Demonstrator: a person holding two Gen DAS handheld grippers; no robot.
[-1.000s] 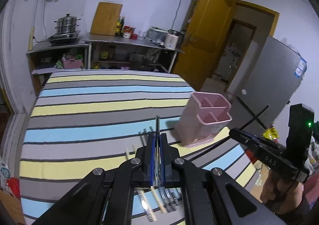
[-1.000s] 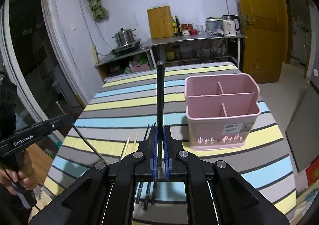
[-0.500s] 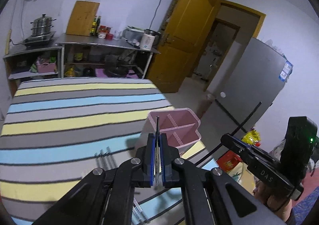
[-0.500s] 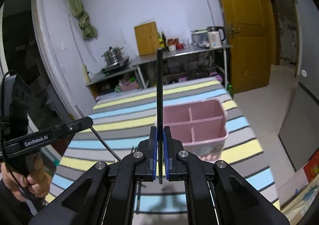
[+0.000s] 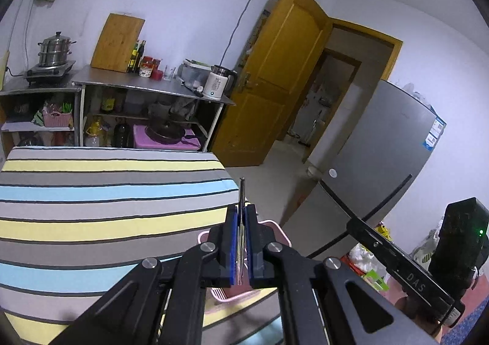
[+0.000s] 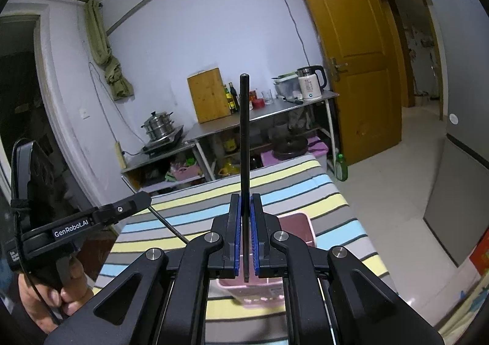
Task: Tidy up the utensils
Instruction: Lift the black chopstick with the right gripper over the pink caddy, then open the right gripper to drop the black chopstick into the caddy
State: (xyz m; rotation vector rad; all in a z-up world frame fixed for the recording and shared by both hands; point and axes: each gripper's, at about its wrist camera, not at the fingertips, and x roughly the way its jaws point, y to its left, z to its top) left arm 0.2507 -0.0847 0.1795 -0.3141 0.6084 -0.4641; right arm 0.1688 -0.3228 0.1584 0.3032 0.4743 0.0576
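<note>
My left gripper (image 5: 241, 216) is shut on a thin dark chopstick (image 5: 241, 195) that sticks up between its blue pads. My right gripper (image 6: 245, 207) is shut on a black chopstick (image 6: 244, 137) that stands upright. Both are raised above the striped table (image 5: 91, 192). The pink utensil holder (image 5: 276, 227) sits below the left fingers near the table's right edge, mostly hidden. It also shows in the right wrist view (image 6: 298, 224) under the right fingers. The right gripper shows in the left wrist view (image 5: 406, 271) and the left gripper shows in the right wrist view (image 6: 91, 219), each with its chopstick.
A steel counter (image 5: 146, 85) with a cutting board, bottles and a kettle stands behind the table. A pot (image 5: 55, 51) sits on a stove at the left. A yellow door (image 5: 281, 79) stands open and a grey fridge (image 5: 376, 161) is at the right.
Both grippers have risen and tilted upward with their chopsticks. The pink holder has dropped from the middle of each view to beneath the fingers. The loose utensils on the table are out of view.
</note>
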